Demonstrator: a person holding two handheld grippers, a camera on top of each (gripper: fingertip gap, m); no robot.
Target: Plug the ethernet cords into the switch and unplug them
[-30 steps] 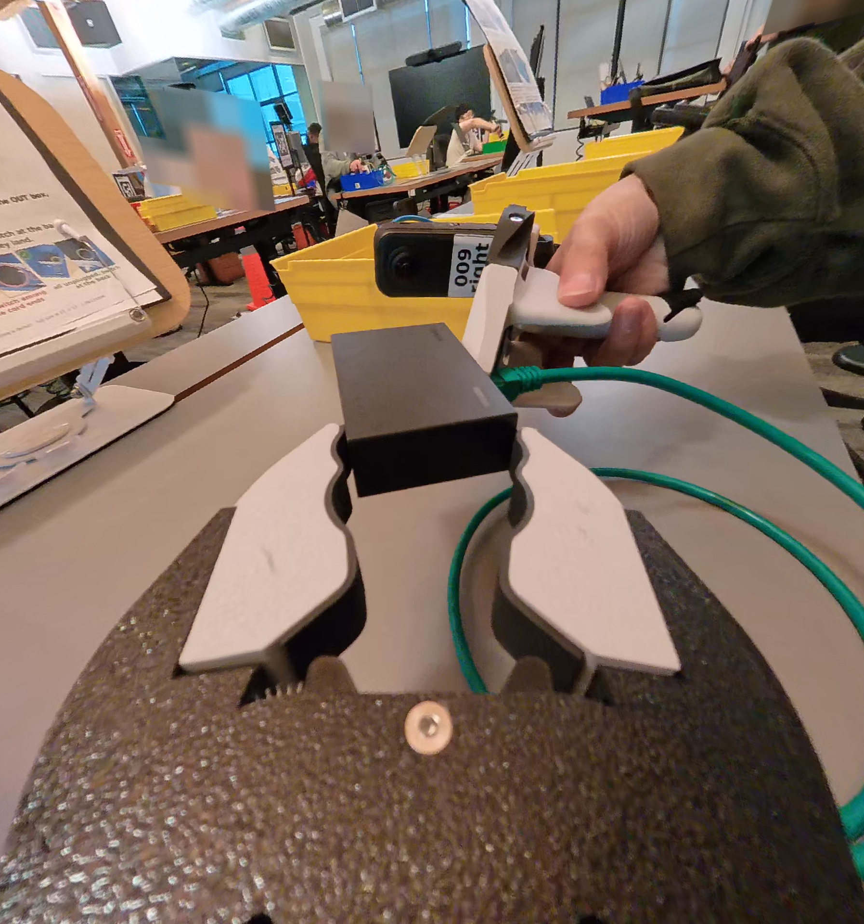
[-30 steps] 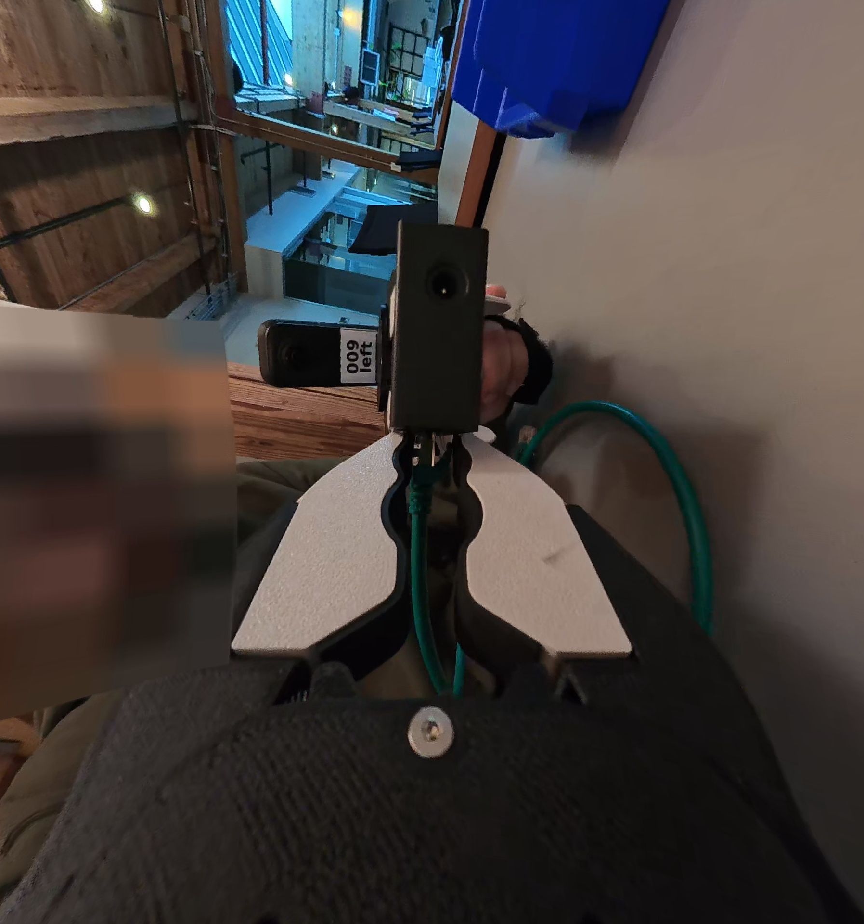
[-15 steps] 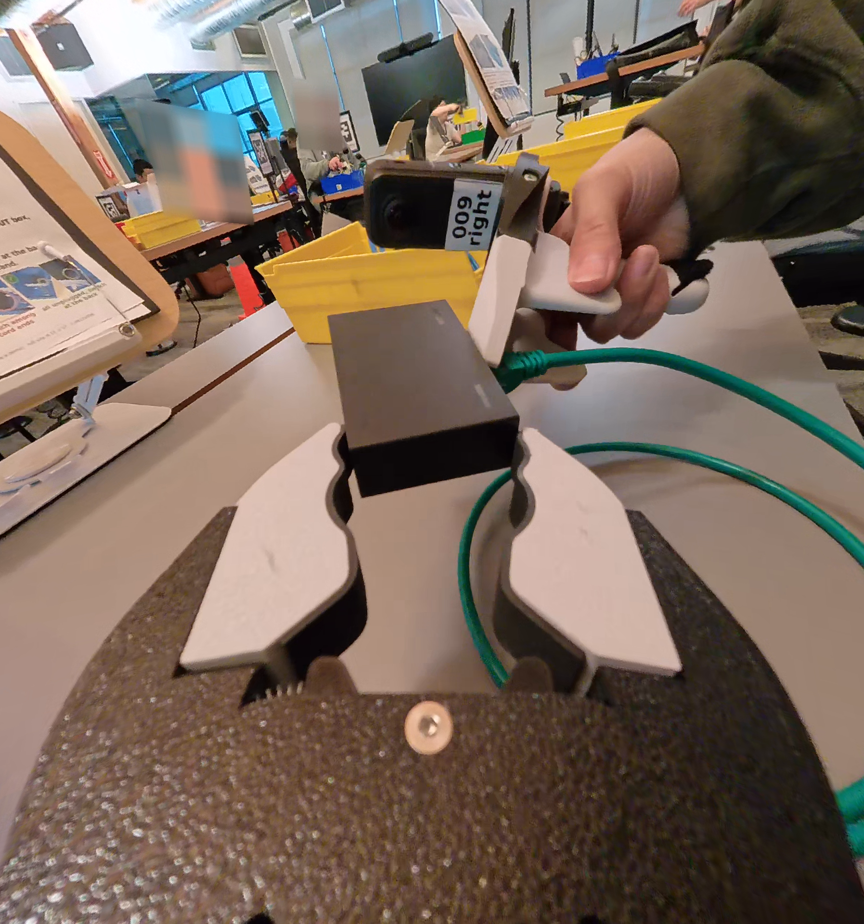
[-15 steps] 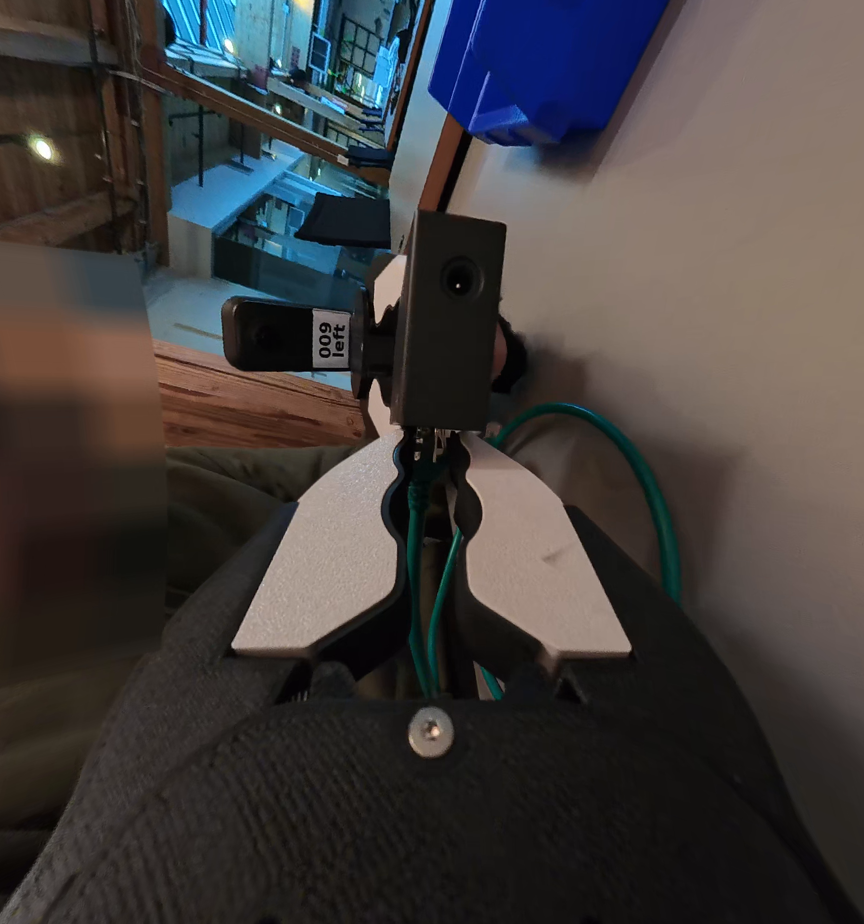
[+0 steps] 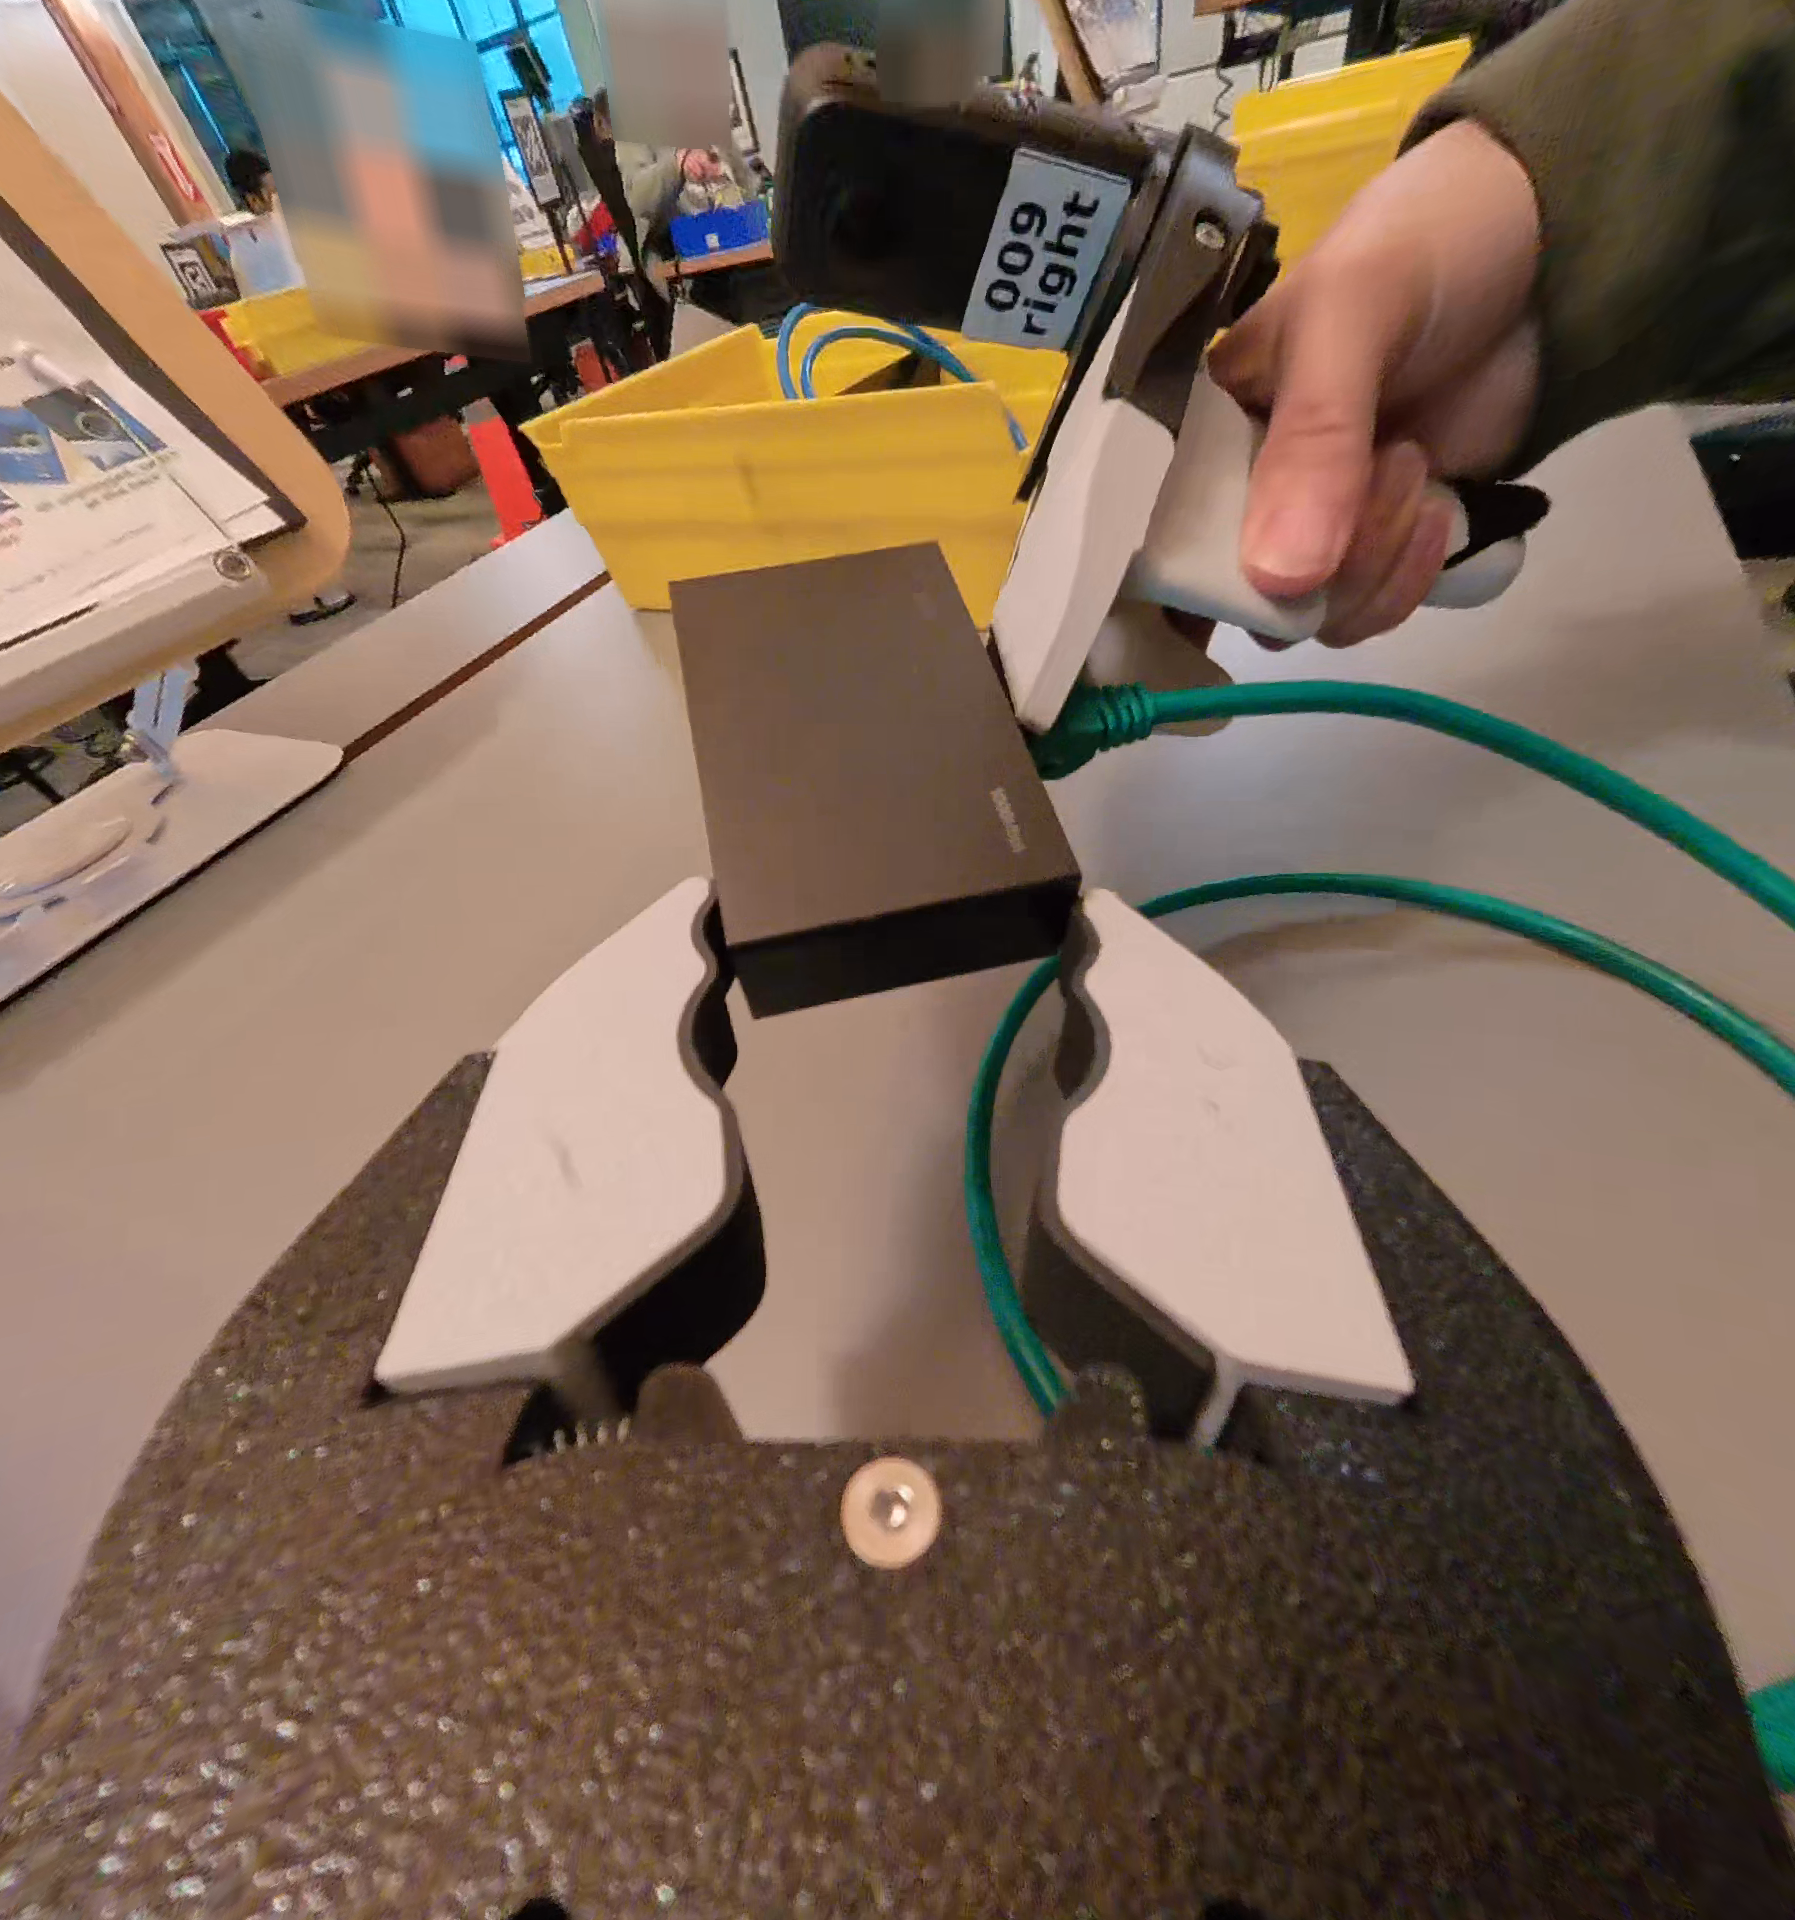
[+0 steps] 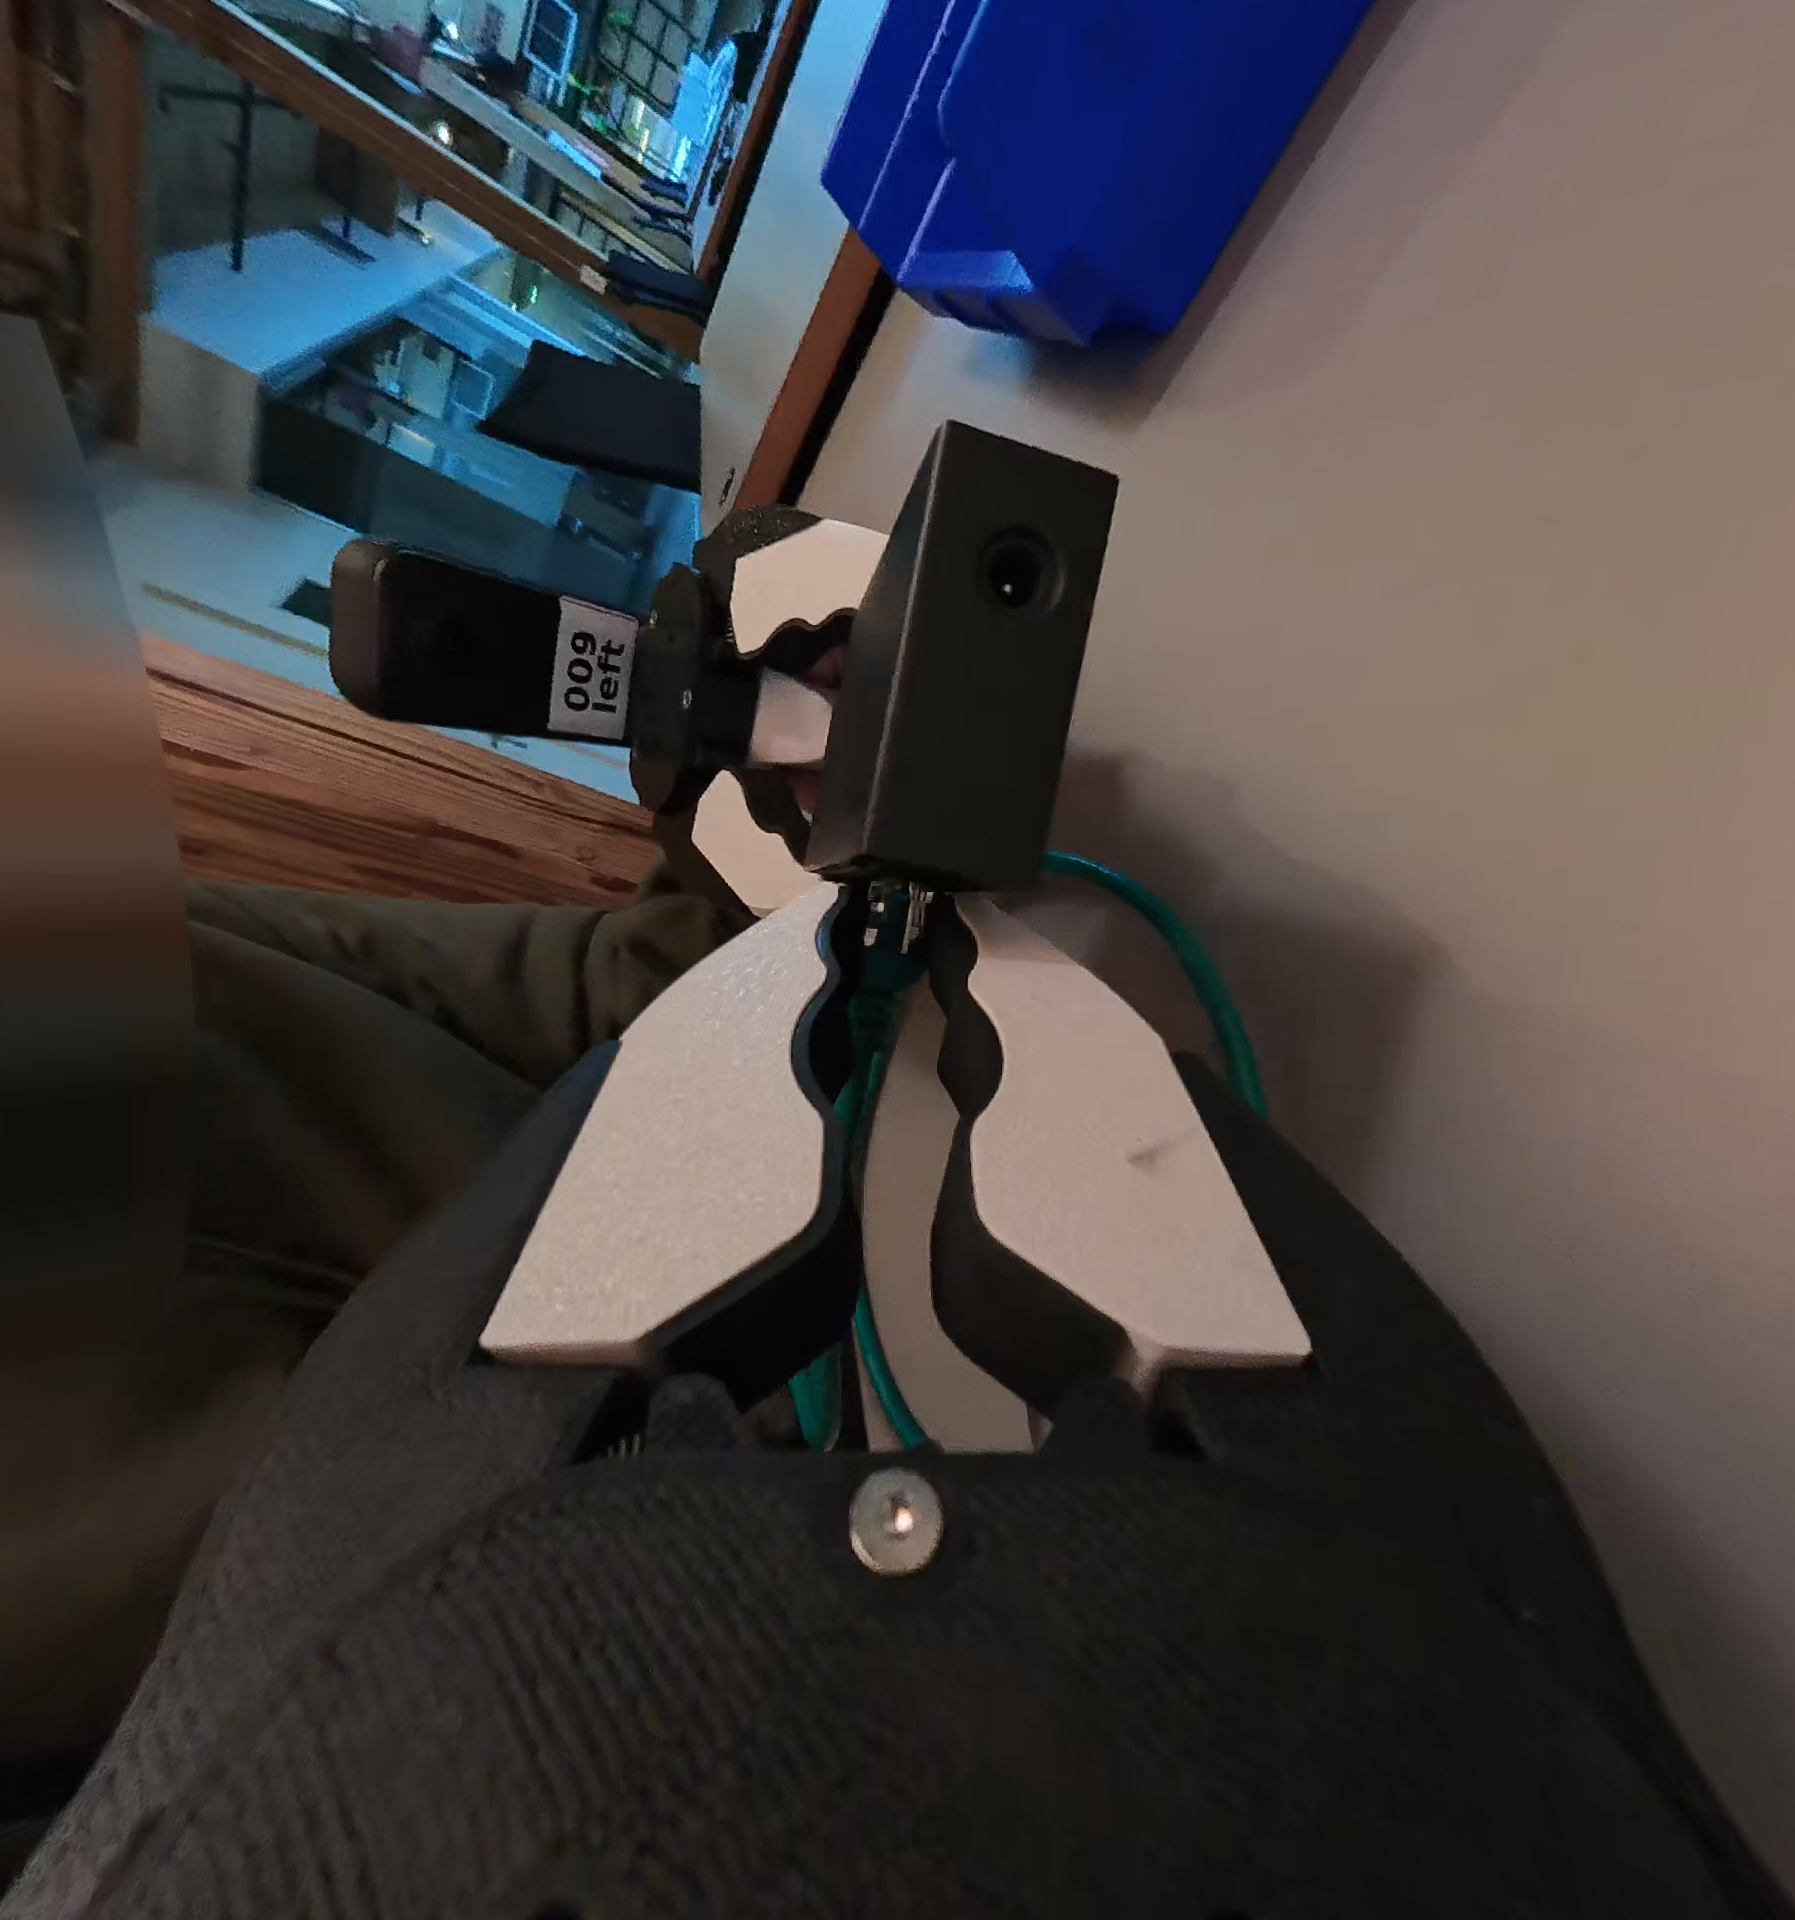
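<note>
A black switch [image 5: 851, 748] lies on the grey table [image 5: 249, 1039]. My left gripper [image 5: 893, 935] is shut on its near end. My right gripper [image 5: 1054, 665], held by a hand, is shut on the plug of a green ethernet cord [image 5: 1495, 727] at the switch's right side. In the right wrist view, my right gripper [image 6: 898, 925] holds the green plug [image 6: 888, 982] at the port face of the switch [image 6: 966, 665]. I cannot tell how deep the plug sits. The left gripper [image 6: 779, 717] shows behind the switch.
A loop of the green cord [image 5: 986, 1143] runs between my left fingers and over the table to the right. A yellow bin [image 5: 768, 488] with a blue cable [image 5: 872, 348] stands behind the switch. An instruction board on a stand [image 5: 93, 416] is at left. A blue bin [image 6: 1080, 156] sits farther along the table.
Both grippers keep their grip. The right gripper and hand have come closer and higher in the left wrist view, and the switch appears more turned in the right wrist view.
</note>
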